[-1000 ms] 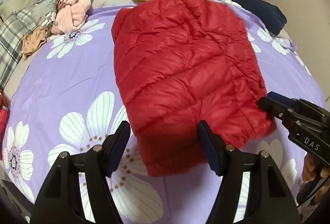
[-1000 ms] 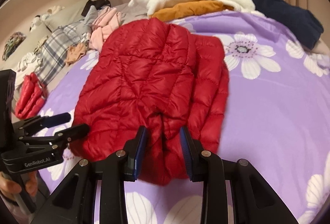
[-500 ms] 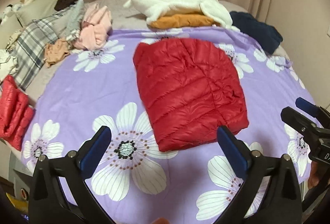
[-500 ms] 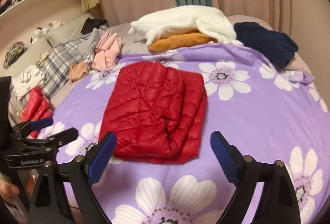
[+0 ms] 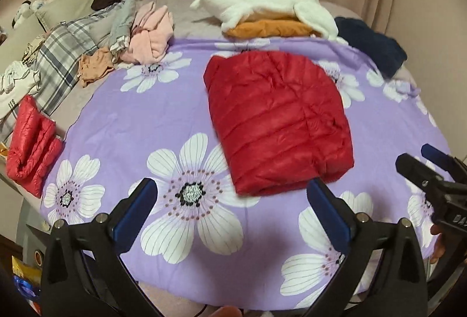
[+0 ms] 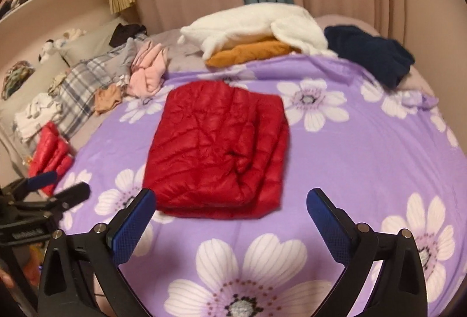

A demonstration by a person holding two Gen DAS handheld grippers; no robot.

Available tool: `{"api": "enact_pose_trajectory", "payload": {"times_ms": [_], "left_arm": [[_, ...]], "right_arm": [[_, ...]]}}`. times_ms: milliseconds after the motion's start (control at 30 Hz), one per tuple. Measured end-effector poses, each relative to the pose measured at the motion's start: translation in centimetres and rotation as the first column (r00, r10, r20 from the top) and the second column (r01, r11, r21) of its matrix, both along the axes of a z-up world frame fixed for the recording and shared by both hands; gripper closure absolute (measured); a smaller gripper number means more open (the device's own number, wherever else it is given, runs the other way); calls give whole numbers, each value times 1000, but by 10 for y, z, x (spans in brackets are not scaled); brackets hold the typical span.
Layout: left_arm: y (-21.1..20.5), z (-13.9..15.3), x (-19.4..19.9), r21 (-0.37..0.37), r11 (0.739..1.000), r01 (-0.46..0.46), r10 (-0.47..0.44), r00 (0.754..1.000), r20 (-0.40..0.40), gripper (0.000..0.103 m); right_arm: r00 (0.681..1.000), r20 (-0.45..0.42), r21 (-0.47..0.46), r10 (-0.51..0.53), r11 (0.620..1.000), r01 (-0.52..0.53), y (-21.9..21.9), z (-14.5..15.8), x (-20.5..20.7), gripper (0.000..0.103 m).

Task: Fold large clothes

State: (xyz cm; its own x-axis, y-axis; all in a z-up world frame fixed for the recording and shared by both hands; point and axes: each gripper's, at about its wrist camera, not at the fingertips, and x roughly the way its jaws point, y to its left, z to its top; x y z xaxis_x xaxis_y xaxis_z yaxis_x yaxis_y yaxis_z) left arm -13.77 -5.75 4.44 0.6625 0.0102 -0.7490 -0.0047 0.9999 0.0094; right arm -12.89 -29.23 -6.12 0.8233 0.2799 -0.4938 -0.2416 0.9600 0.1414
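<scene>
The folded red down jacket [image 6: 216, 150] is seen lying on the purple flowered bedspread [image 6: 364, 159], both the left gripper [image 5: 230, 212] and right gripper [image 6: 230, 217] spread wide and empty; it is judged light, puffy and slippery, best pinched at its layered near edge.

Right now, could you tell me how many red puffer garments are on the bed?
2: the folded red jacket lies mid-bed, and a second red puffer lies at the left edge. The clothing pile might hide more.

Left hand-held gripper [image 5: 232, 200] gapes wide — right hand-held gripper [image 6: 230, 209] likewise, just opened.
</scene>
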Motion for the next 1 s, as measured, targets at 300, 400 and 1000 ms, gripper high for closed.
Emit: {"api": "enact_pose_trajectory", "payload": {"times_ms": [300,400,1000], "left_arm": [[-4,2,-8,3,1000,11,-11,1000,2,0],[-5,4,-8,-3,1000,18,-18,1000,2,0],[-8,10,-11,3,1000,24,-24,1000,9,0]], "right_arm": [[1000,30,-45,-3,999,5,6,6,-9,1],[1000,28,-36,1,999,0,6,6,-9,1],[999,36,-35,11,999,-10,7,9,-10,1]]}}
